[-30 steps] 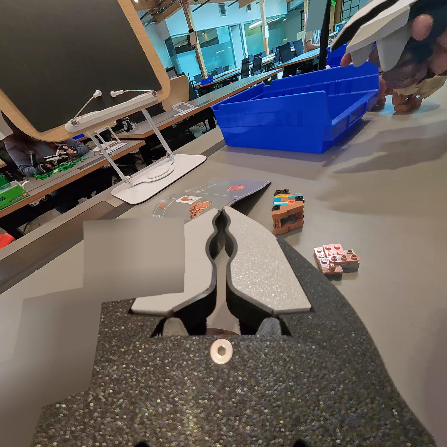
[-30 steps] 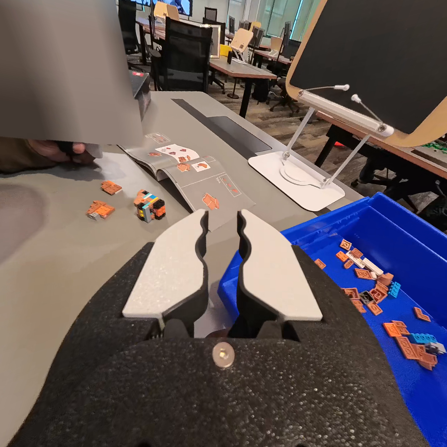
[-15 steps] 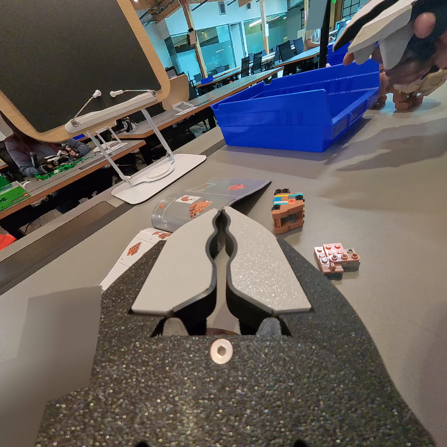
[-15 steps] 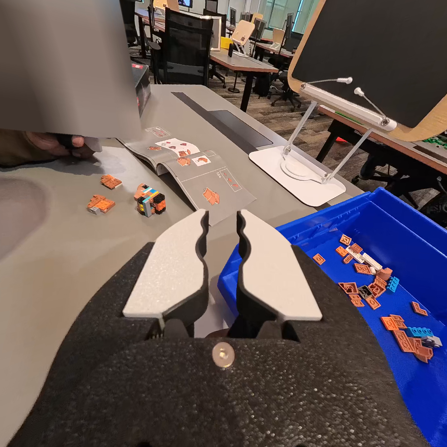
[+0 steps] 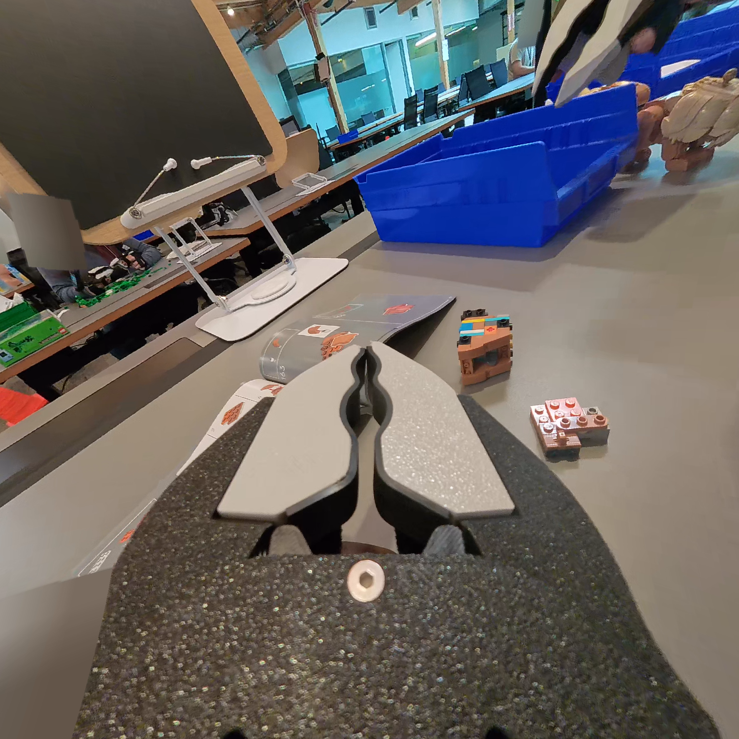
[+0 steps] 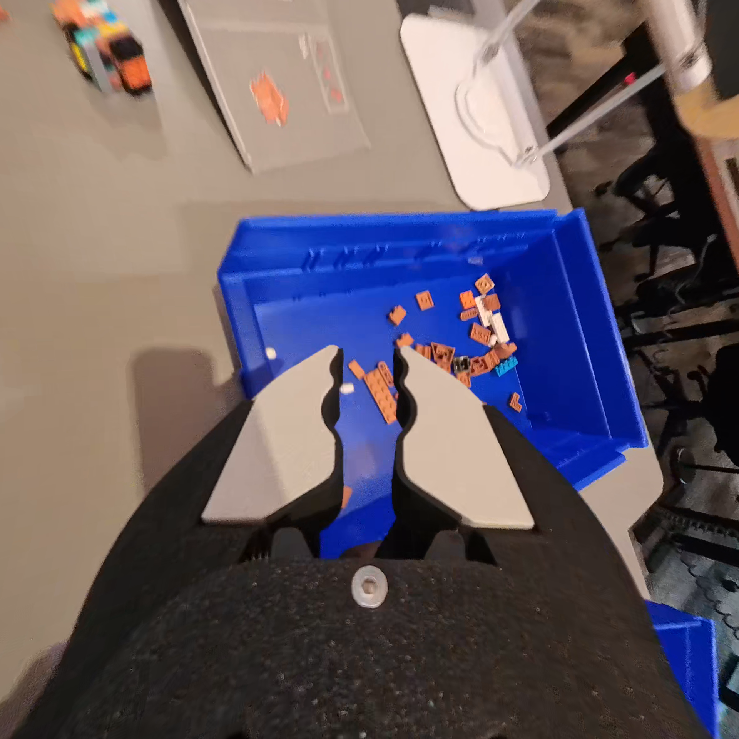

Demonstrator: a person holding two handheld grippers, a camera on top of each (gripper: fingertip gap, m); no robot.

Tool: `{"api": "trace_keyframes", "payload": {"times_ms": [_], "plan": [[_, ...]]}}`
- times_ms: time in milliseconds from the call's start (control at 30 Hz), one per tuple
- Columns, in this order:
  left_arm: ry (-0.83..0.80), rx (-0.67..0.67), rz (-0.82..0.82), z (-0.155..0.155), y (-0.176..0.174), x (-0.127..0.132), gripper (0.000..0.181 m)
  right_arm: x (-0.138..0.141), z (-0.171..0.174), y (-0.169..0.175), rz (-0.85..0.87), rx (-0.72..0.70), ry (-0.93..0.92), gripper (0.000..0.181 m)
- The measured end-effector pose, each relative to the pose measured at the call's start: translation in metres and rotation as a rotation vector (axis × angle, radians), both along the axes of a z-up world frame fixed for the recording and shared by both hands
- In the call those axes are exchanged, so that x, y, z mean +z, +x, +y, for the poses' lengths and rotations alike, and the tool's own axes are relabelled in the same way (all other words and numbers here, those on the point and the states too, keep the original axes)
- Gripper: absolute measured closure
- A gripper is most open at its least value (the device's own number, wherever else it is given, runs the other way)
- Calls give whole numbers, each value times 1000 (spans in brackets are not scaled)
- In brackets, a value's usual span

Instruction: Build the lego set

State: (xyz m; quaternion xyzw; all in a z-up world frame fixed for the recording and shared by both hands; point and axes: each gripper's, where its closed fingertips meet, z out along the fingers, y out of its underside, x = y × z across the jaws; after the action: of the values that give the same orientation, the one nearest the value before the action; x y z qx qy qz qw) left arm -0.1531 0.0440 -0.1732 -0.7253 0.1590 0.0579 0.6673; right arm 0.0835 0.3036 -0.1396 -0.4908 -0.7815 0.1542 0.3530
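**Right gripper over the brick bin, left gripper idle by the booklet**

In your right wrist view, the blue bin (image 6: 560,256) fills the centre of the frame, with loose orange, brown, white and teal bricks (image 6: 476,352) scattered toward its right side. Your right gripper (image 6: 368,354) hangs above them, its fingers parted by a narrow gap and holding nothing. The small multicoloured brick assembly (image 6: 108,60) sits blurred at upper left, beside the open instruction booklet (image 6: 276,92).

In your left wrist view, your left gripper (image 5: 367,352) is closed tip to tip and empty, over the booklet's edge. A flat reddish-brown plate assembly (image 5: 570,426) lies at right of centre.
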Motion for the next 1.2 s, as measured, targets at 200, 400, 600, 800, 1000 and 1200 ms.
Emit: {"api": "trace_keyframes", "payload": {"times_ms": [200, 400, 600, 800, 1000, 1200], "plan": [[4, 22, 35, 3, -2, -1, 181, -31, 30, 3, -229, 109, 70, 159], [1, 35, 77, 4, -1, -4, 181, -71, 65, -13, -542, 224, 120, 165], [6, 37, 80, 4, -2, -4, 181, -100, 75, -23, -684, 202, 71, 170], [-8, 29, 94, 5, 1, -6, 181, -117, 80, -27, -721, 130, 35, 164], [-8, 24, 104, 4, 2, -7, 181, -121, 76, -31, -724, 88, -30, 173], [-24, 15, 123, 5, 4, -10, 181, -117, 78, -31, -692, 22, -26, 173]]}}
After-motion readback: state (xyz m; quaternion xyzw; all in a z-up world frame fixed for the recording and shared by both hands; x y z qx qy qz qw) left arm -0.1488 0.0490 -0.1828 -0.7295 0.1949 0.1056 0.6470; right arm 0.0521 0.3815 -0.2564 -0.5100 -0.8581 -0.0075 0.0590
